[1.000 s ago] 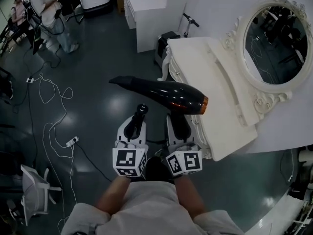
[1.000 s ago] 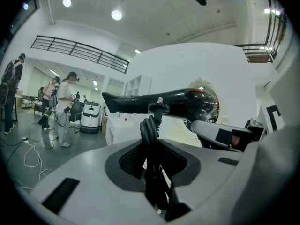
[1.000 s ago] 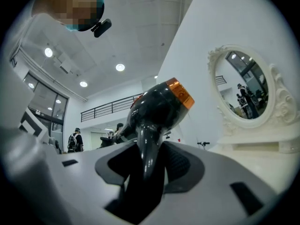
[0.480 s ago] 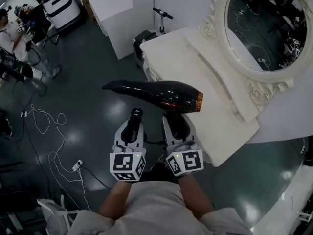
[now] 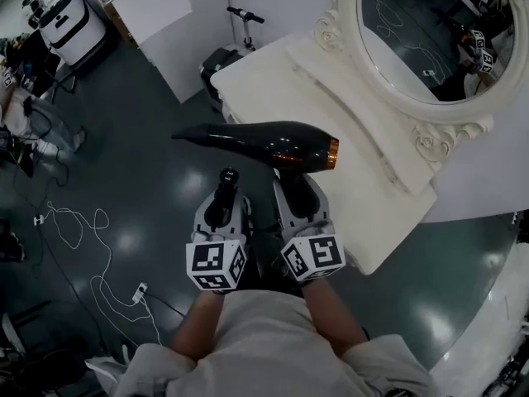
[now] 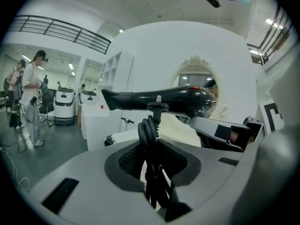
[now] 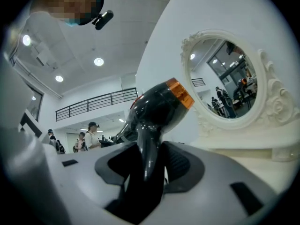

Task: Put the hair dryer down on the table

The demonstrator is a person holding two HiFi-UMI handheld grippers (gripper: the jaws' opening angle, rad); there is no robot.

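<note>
I had the right gripper (image 5: 299, 193) clamped on the handle of the hair dryer (image 5: 264, 145), and the left gripper (image 5: 225, 198) pinched on the bundled black cord (image 6: 150, 139), the plug end standing up above its jaws. The dryer hung in the air with its body lying level, the nozzle pointing left over the dark floor (image 5: 149, 180) and the orange-ringed rear end just reaching the near edge of the white dressing table (image 5: 364, 180); no part of it rested on the top yet. To set it down well, I judged I should carry both grippers inward together, with the spacing between them unchanged so the cord never tugged the handle. The whole body needed to sit over the flat top, short of the raised ledge below the mirror (image 5: 430, 31). Then I would lower it until the body lay on its side and let go of the handle only once it was resting. I would lay the cord on the table beside it, because a cord hanging off the edge might drag it. The head view gave me the layout of dryer, edge and floor, but not the grips. The left gripper view showed the cord loops wedged between the pads. The right gripper view showed the handle filling its gap. Neither gripper view showed how much tabletop lay beneath the dryer.
</note>
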